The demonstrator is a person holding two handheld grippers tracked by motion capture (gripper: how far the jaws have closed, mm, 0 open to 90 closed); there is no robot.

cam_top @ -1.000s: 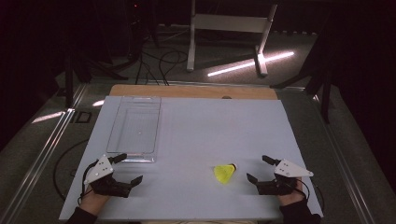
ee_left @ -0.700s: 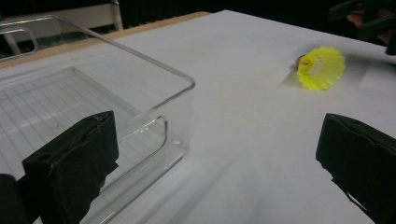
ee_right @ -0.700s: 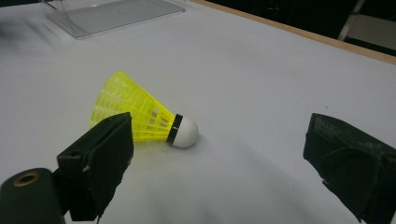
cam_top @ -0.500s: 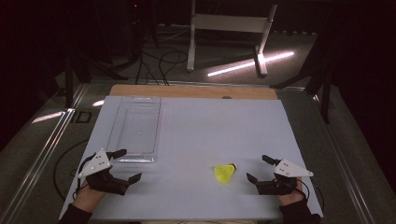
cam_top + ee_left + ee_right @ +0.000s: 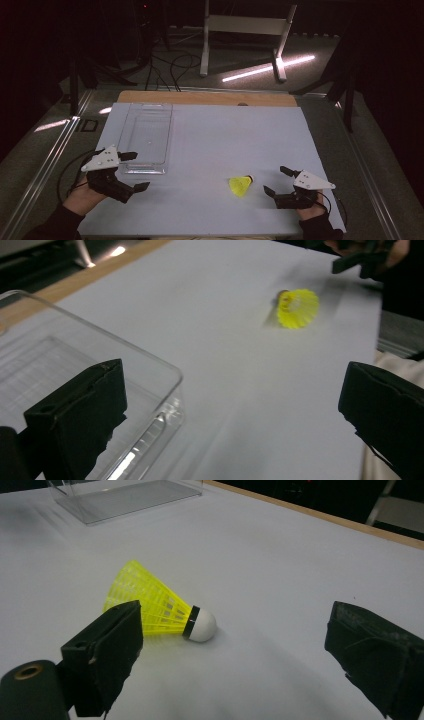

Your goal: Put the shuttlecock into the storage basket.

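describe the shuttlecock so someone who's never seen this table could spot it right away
On the white table, look at the near edge on the right, just ahead of the right gripper, which is open. The shuttlecock lies there on its side, apart from the clear box on the left. Its bright yellow skirt and white cap set it apart.

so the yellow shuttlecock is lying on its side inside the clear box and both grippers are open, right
Not quite: the yellow shuttlecock lies on its side on the white table, outside the clear box, as the high view shows. The left gripper and the right gripper are both open.
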